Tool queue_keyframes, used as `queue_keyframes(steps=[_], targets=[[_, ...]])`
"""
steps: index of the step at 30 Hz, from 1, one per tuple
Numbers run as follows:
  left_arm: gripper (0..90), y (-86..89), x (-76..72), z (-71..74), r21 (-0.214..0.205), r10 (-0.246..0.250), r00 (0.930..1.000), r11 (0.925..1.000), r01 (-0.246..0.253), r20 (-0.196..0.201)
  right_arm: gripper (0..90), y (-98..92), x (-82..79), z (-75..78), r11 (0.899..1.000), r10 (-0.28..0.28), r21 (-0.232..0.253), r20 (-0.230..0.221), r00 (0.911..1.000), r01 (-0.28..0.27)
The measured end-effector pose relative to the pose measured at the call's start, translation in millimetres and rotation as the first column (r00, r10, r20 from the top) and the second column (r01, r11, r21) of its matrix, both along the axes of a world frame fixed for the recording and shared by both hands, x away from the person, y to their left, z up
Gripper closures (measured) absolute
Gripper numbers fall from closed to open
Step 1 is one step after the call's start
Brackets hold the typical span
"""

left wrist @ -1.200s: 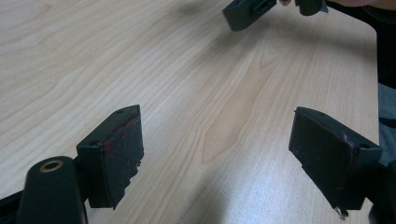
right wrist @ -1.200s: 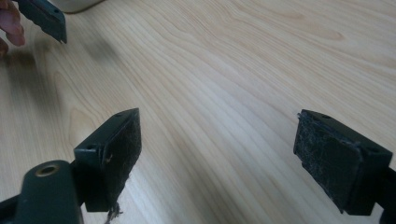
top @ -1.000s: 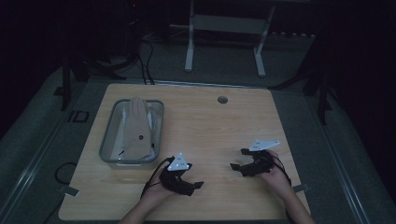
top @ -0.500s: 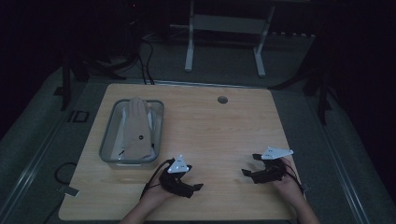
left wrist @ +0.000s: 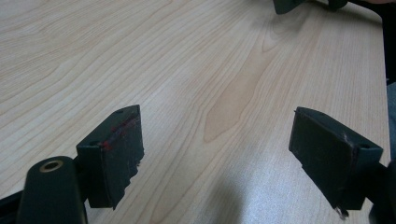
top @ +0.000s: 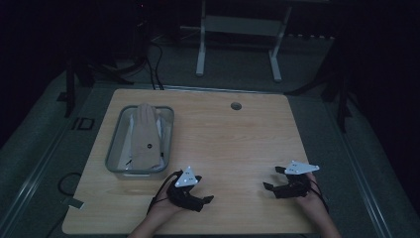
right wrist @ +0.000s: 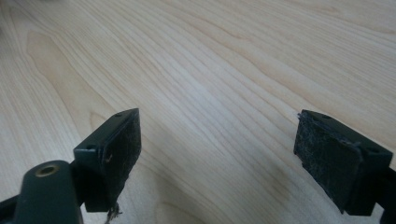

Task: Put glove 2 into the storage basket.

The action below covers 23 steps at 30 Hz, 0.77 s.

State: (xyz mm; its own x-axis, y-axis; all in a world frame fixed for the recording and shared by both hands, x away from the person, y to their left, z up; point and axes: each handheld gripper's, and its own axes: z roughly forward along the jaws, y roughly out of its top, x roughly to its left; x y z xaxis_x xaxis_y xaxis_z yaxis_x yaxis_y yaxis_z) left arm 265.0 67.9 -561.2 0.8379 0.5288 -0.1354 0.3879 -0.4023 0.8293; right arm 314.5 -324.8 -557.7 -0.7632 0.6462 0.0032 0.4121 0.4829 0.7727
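1. Both grippers rest low at the table's (top: 237, 139) near edge, well apart.
2. Left gripper (top: 207, 199): jaws apart, bare wood between.
3. Right gripper (top: 271, 178): jaws apart, nothing held.
4. Glove (top: 145, 139) lies in the tray (top: 115, 148), far left of both.

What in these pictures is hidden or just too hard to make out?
- Glove in the metal tray, high view: the dim light hides its material, and it covers the white items under it.
- Small dark spot on the glove: too small to identify.
- Round hole in the table: too small to see inside.
- Left gripper and right gripper, high view: black on dark, fingertips barely distinct.
- Person: forearms cut off by the bottom edge.
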Motion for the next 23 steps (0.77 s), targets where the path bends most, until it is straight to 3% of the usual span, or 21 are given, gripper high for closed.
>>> queue_keyframes(steps=[4,11,23], targets=[[17.5,0.3,-2.4,1.1,-0.004,0.003,0.9997,1.0,-0.003,0.023,14.8,-0.7,0.0,-1.3,1.0,0.007,-0.026,0.021,0.9998,-0.007],[17.5,-0.8,-4.7,0.7,0.0,-0.005,0.9993,1.0,0.005,0.037,14.8,-3.6,1.3,-0.3,1.0,-0.005,-0.015,0.041,0.9992,0.005],[17.5,0.5,-4.3,0.2,-0.008,-0.001,0.9993,1.0,0.001,0.038,14.8,-3.2,1.9,-0.4,1.0,-0.012,-0.022,0.053,0.9985,0.013]])
